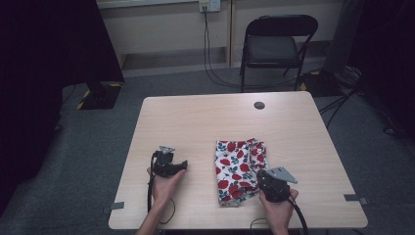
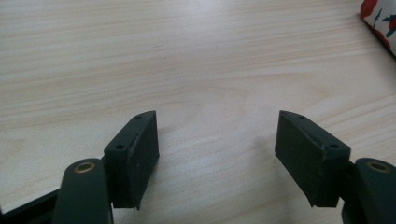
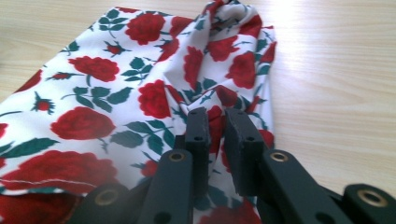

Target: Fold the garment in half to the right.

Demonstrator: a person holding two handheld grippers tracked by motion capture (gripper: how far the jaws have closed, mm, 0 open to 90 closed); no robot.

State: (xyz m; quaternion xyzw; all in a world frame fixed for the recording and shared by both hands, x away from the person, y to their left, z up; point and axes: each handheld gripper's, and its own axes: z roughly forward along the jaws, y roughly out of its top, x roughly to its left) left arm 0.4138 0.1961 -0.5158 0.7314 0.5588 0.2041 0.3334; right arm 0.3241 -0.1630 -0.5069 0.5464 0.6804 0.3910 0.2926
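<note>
Two black fingers [image 3: 198, 135] of the right gripper [image 3: 218, 128] are standing close together in the lower middle of the right gripper view, with a narrow slit between them. A ridge of the rose-print cloth [image 3: 116, 93] is rising into that slit; whether the pads are actually pressing on it is hard to tell from this angle, though the fabric seems loosely caught rather than clamped. The cloth is spreading from there toward the upper left of that frame, white with red roses and dark green leaves, bunched into folds near the top middle.

In the left gripper view, the fingers [image 2: 133, 156] of the left gripper [image 2: 215, 158] are standing spread wide at the lower left and lower right, with bare wood grain between them and nothing touching the pads. A corner of the cloth [image 2: 380, 21] is peeking in at the upper right edge, well apart from them.

From the high view, the cloth [image 1: 240, 169] is lying folded in a rough rectangle right of the table's [image 1: 205, 122] middle, toward the lower part of the frame. The right gripper [image 1: 266, 182] is sitting at its lower right corner, the left gripper [image 1: 178, 166] to its left over bare tabletop. A folding chair [image 1: 274, 46] is standing beyond the table, upper middle. No writing or label is legible anywhere.
</note>
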